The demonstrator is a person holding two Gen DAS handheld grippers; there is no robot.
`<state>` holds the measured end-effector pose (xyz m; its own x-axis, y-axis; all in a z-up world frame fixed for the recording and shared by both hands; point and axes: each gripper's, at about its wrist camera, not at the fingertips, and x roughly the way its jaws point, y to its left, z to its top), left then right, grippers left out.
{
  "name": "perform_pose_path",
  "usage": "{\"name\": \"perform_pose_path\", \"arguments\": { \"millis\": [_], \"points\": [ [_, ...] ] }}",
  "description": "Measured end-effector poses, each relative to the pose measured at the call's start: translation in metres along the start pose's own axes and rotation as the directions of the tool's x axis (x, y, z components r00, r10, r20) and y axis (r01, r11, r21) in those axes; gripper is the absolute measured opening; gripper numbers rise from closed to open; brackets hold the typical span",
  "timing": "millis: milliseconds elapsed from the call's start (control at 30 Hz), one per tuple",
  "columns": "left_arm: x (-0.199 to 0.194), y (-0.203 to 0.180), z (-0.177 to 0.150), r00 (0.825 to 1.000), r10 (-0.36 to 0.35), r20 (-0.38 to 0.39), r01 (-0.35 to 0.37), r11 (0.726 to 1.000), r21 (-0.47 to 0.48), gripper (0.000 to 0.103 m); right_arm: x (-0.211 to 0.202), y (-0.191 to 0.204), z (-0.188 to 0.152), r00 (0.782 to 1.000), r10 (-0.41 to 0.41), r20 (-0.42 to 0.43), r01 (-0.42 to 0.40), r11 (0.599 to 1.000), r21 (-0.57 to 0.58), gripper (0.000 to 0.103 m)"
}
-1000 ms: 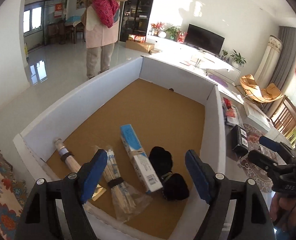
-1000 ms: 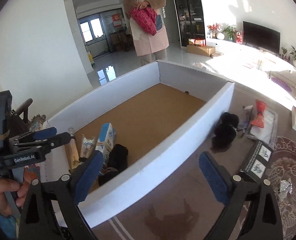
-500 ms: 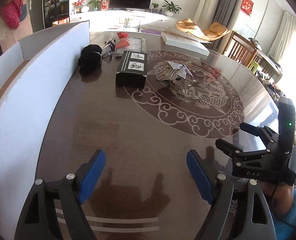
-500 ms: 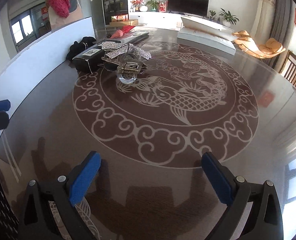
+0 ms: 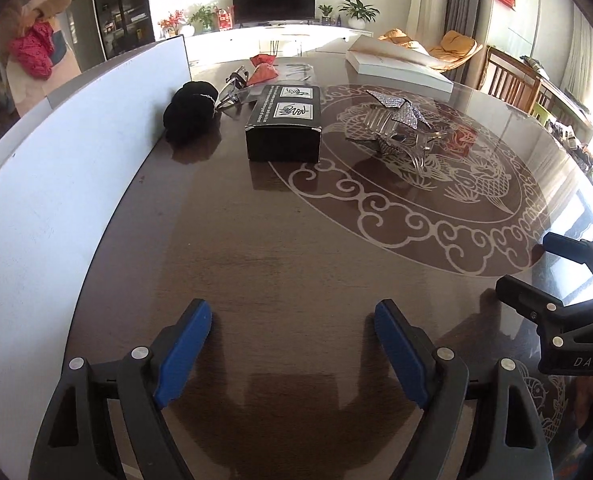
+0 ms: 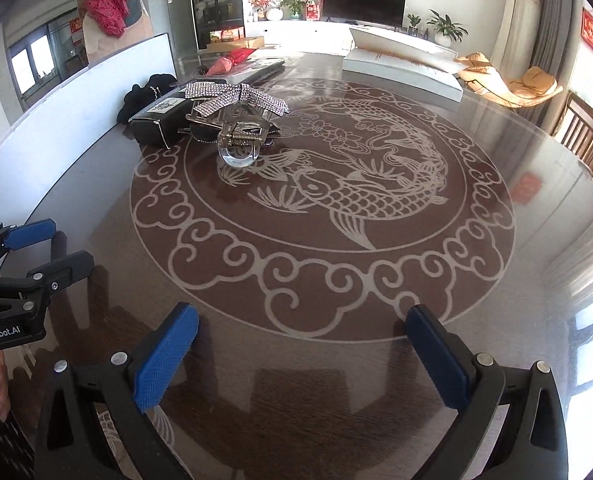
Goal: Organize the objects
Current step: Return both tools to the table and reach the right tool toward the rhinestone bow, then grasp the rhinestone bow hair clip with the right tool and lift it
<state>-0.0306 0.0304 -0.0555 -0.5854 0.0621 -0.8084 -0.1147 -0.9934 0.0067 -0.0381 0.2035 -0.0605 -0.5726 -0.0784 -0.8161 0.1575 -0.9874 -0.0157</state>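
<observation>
Black rectangular cardboard box [image 5: 283,122] with white labels, lying flat on dark glossy round bench [image 5: 296,264], near tall white wall of large carton [image 5: 56,184] along bench's left edge. Black fabric bundle [image 5: 192,110] touching that wall, just beside box. Rhinestone bow hair clip [image 6: 236,98] right of box, on fish medallion. Bare wood between objects and both tools. Left tool [image 5: 292,344] spread apart, holding nothing. Right tool [image 6: 302,354] likewise spread wide, holding nothing, over bench's near edge.
</observation>
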Motion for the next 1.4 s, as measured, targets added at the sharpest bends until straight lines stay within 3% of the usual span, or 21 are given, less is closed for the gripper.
{"name": "perform_pose_path", "arguments": {
  "millis": [67,267,567,633,700,767,833,900,967,1100,1167,1300,1400],
  "points": [
    [0.003,0.003,0.0,1.0,0.01,-0.016,-0.011,1.0,-0.012,0.102,0.0,0.0,0.0,1.0,0.0,0.0,0.0,1.0,0.0,0.103],
    [0.006,0.021,-0.001,0.998,0.06,-0.031,-0.063,0.993,-0.1,0.103,0.0,0.0,0.0,1.0,0.0,0.0,0.0,1.0,0.0,0.103],
    [0.007,0.023,0.0,0.997,0.069,-0.028,-0.071,0.992,-0.108,0.103,0.004,0.0,0.005,1.0,-0.005,-0.003,0.005,1.0,0.014,0.103],
    [0.007,0.023,0.0,0.997,0.068,-0.028,-0.071,0.992,-0.108,0.103,0.012,0.001,0.018,1.0,-0.001,-0.027,0.002,1.0,0.023,0.103],
    [0.007,0.024,0.0,0.997,0.069,-0.028,-0.071,0.992,-0.108,0.103,0.018,-0.004,0.035,0.997,0.07,-0.035,-0.067,0.994,0.091,0.103],
    [0.007,0.024,0.0,0.997,0.068,-0.029,-0.071,0.992,-0.109,0.103,0.018,-0.01,0.054,0.986,0.165,0.017,-0.165,0.963,0.212,0.103],
    [0.007,0.024,0.001,0.997,0.069,-0.029,-0.071,0.992,-0.109,0.103,0.018,-0.009,0.076,0.975,0.207,0.085,-0.223,0.931,0.29,0.103],
    [0.007,0.024,0.001,0.997,0.068,-0.029,-0.071,0.992,-0.108,0.103,0.023,0.001,0.101,0.97,0.214,0.119,-0.241,0.921,0.308,0.103],
    [0.007,0.024,0.001,0.997,0.068,-0.029,-0.071,0.992,-0.108,0.103,0.035,0.012,0.126,0.977,0.182,0.109,-0.207,0.929,0.307,0.103],
    [0.008,0.024,0.002,0.997,0.065,-0.029,-0.068,0.992,-0.106,0.103,0.065,0.027,0.145,0.996,0.089,0.001,-0.087,0.97,0.227,0.1],
    [0.007,0.024,0.002,0.997,0.066,-0.029,-0.069,0.992,-0.106,0.103,0.066,0.032,0.136,0.996,0.081,-0.032,-0.076,0.987,0.139,0.077],
    [0.008,0.023,0.003,0.997,0.069,-0.029,-0.072,0.992,-0.108,0.103,0.041,0.024,0.101,1.0,0.018,-0.014,-0.018,1.0,-0.022,0.077],
    [0.009,0.023,0.003,0.997,0.07,-0.029,-0.073,0.991,-0.108,0.103,0.014,0.006,0.082,0.999,0.038,0.028,-0.037,0.999,-0.021,0.087]
  ]
}}
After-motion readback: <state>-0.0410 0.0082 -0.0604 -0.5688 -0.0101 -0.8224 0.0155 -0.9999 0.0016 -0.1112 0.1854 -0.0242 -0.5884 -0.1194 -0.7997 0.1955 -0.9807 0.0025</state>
